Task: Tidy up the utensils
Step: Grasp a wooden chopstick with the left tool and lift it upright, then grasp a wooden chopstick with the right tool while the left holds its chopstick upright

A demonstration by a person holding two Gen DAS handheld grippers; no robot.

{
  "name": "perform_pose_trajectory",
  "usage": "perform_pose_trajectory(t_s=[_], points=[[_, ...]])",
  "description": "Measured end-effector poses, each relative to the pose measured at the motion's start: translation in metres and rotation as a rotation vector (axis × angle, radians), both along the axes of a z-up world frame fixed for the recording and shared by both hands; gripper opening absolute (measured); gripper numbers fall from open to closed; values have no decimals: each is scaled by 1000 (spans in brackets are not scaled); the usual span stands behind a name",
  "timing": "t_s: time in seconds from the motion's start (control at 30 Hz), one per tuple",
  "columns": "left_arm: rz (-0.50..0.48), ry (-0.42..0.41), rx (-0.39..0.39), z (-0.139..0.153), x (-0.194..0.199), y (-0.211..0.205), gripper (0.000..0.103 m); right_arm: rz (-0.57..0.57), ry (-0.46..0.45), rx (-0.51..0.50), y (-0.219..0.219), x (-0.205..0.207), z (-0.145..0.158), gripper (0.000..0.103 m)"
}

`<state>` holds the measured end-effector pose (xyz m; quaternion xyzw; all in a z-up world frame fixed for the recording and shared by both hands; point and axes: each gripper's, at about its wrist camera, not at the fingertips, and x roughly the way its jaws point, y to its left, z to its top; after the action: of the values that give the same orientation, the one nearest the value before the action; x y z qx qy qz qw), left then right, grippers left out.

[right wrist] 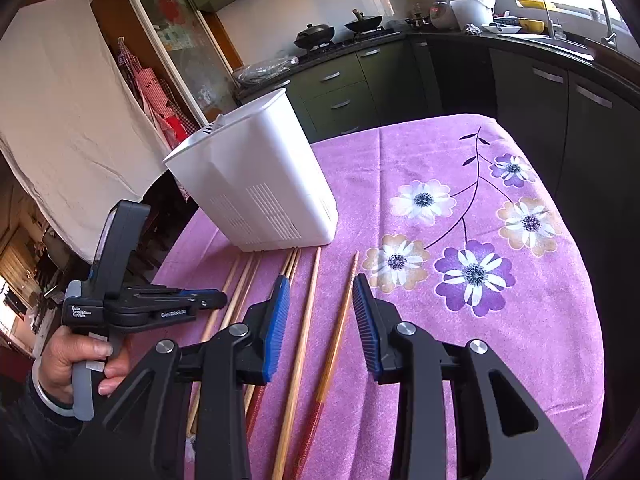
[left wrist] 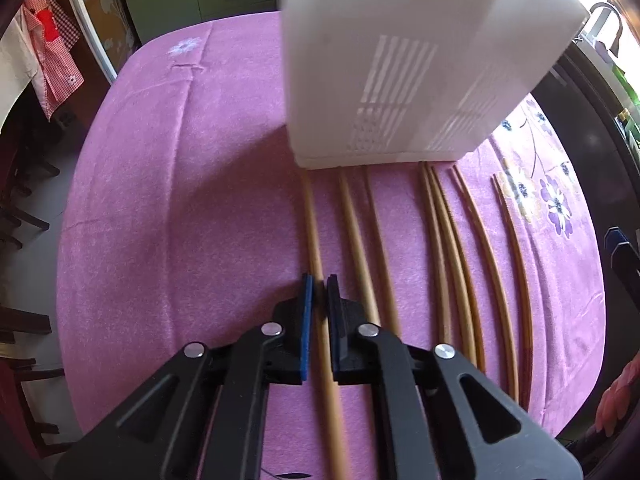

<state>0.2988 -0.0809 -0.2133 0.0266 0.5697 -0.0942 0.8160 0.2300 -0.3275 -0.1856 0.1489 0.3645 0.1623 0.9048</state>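
Several wooden chopsticks lie side by side on the purple tablecloth (left wrist: 160, 200), tips toward a white plastic utensil holder (left wrist: 400, 60) that stands at their far end. My left gripper (left wrist: 320, 280) is closed around the leftmost chopstick (left wrist: 314, 232), low at the cloth. In the right wrist view the holder (right wrist: 260, 184) stands at centre left. My right gripper (right wrist: 320, 284) is open above two chopsticks: a plain one (right wrist: 304, 328) and a red-handled one (right wrist: 340, 320). The left gripper (right wrist: 224, 298) shows at left, held by a hand.
The tablecloth (right wrist: 500, 340) has a flower print on the right side. Dark green kitchen cabinets (right wrist: 360, 80) and a counter with pans stand beyond the table. Chairs (left wrist: 24, 208) stand at the table's left edge.
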Motion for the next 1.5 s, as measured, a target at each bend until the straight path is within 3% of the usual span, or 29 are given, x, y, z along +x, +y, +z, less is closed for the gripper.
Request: perform_pose_trajectory(t_s=[0.2,0.57,0.73,0.87,0.93,1.1,1.2,1.5], points=[[27,-42,-68,11,-9,17,6,8,38,-2,2,8,-7,36],[9,-364,-156,102,-71,53,6,12,141,-88,15,34,-34,36],[-11,-463,-177,127,-101,66,6,20,197,-181,31,52,-50,36],[-30,-528,-150,137,-119,72,6,25,213,-246,45,63,-58,34],[-39,-542,-139,139,-125,72,6,22,216,-290,52,68,-58,34],[-54,-554,-129,139,-131,72,6,0,211,-388,63,74,-59,20],[-60,-557,-127,139,-132,74,6,8,207,-389,65,72,-61,9],[-73,-555,-118,138,-135,70,6,11,170,-331,60,61,-47,6]])
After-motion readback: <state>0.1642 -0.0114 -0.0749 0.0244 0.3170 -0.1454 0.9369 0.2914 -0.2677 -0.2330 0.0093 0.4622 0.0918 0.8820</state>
